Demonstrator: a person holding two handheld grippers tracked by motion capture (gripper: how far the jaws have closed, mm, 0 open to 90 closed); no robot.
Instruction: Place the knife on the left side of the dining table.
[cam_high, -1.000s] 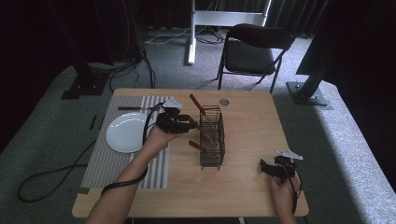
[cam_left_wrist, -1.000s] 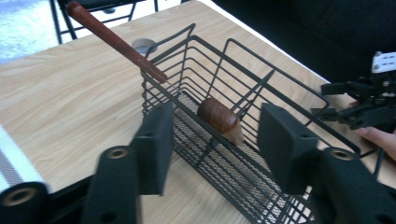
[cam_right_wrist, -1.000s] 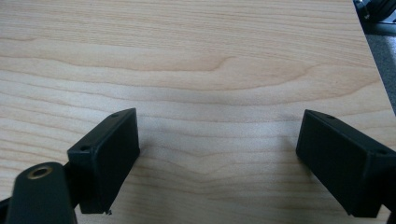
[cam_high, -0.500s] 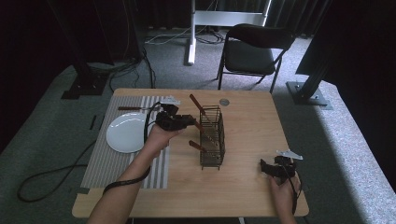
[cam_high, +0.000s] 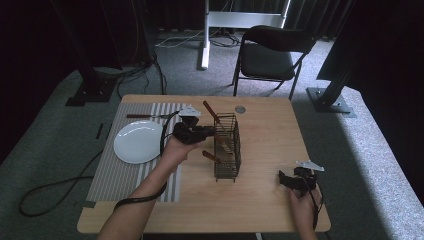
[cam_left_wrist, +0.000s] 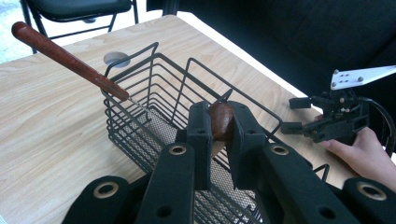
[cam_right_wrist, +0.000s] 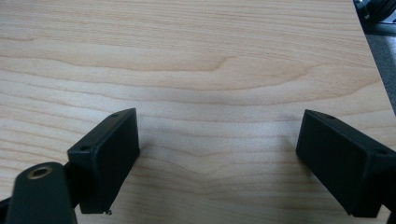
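The left gripper (cam_left_wrist: 219, 135), jaws just closed on a wooden utensil handle (cam_left_wrist: 221, 120) inside the wire basket (cam_high: 227, 147) mid-table, should find it light, stiff and smooth (grip the rounded end squarely), while the right gripper (cam_right_wrist: 219, 163) rests wide open, empty, near right.

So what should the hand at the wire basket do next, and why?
Probably lift straight up. The left gripper has just closed on a wooden handle standing in the wire basket, so raising it should draw that utensil clear of the rim.
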